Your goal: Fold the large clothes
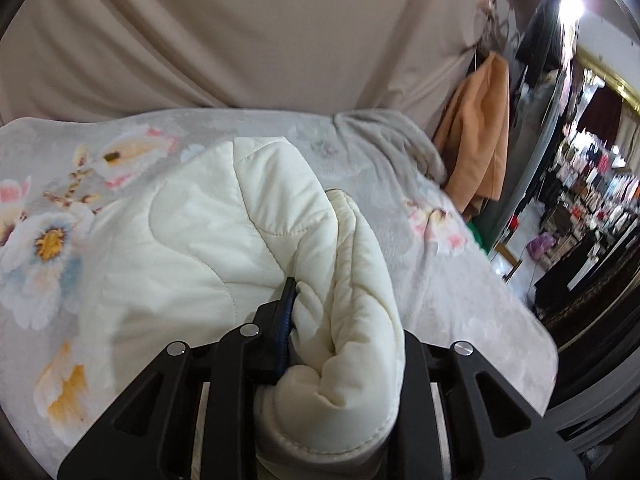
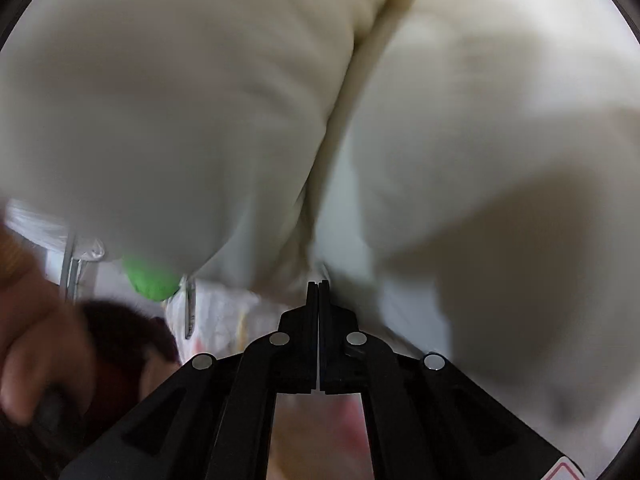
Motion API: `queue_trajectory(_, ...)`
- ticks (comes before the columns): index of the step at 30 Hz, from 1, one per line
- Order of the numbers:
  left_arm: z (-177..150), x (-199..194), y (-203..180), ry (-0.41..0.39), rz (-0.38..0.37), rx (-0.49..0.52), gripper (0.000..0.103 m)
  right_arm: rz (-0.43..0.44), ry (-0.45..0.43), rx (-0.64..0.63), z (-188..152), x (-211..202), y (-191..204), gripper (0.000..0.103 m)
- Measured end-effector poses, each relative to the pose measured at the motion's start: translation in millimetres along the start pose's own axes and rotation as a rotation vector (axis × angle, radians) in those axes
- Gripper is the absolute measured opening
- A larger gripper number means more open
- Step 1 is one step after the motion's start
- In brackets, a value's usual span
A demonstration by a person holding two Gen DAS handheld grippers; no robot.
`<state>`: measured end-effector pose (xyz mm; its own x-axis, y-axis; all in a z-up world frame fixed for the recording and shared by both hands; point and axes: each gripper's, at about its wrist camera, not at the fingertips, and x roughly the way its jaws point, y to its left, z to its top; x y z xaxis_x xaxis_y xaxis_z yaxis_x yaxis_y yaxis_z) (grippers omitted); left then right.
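Observation:
A cream quilted padded jacket (image 1: 192, 248) lies on a floral bedspread (image 1: 52, 200). My left gripper (image 1: 320, 320) is shut on a thick bunched fold of the jacket; only its left finger (image 1: 286, 300) shows, the right one is buried under the fabric. In the right wrist view the same cream jacket (image 2: 200, 100) fills almost the whole frame, blurred and very close. My right gripper (image 2: 318, 286) has its fingers pressed together at the jacket's lower edge, pinching a thin edge of the fabric.
A beige curtain (image 1: 240, 32) hangs behind the bed. An orange garment (image 1: 480, 128) hangs at the bed's right end, with a cluttered shop floor (image 1: 580, 208) beyond. In the right wrist view a hand (image 2: 36, 320) and a green object (image 2: 150, 280) show at lower left.

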<state>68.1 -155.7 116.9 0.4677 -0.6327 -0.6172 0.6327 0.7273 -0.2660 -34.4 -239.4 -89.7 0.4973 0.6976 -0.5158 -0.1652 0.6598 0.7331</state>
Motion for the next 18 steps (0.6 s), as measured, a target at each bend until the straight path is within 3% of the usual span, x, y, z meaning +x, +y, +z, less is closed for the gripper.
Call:
queue_trajectory(2,-6,19,-13,0.028,0.027,0.038,0.022,-0.036,-0.08,0.027,-13,-34,-12,0.006)
queue_trajectory(8,-25,61,-36,0.096,0.094,0.113,0.022,-0.18,-0.32,0.069,-32,-130,-37,0.01)
queue_trajectory(12,-38,81,-50,0.115,0.154,0.168,0.024,-0.24,-0.397,0.064,-30,-153,-41,0.01)
queue_trajectory(18,-49,98,-63,0.13,0.218,0.222,0.026,-0.348,-0.442,0.046,-17,-173,-43,0.01)
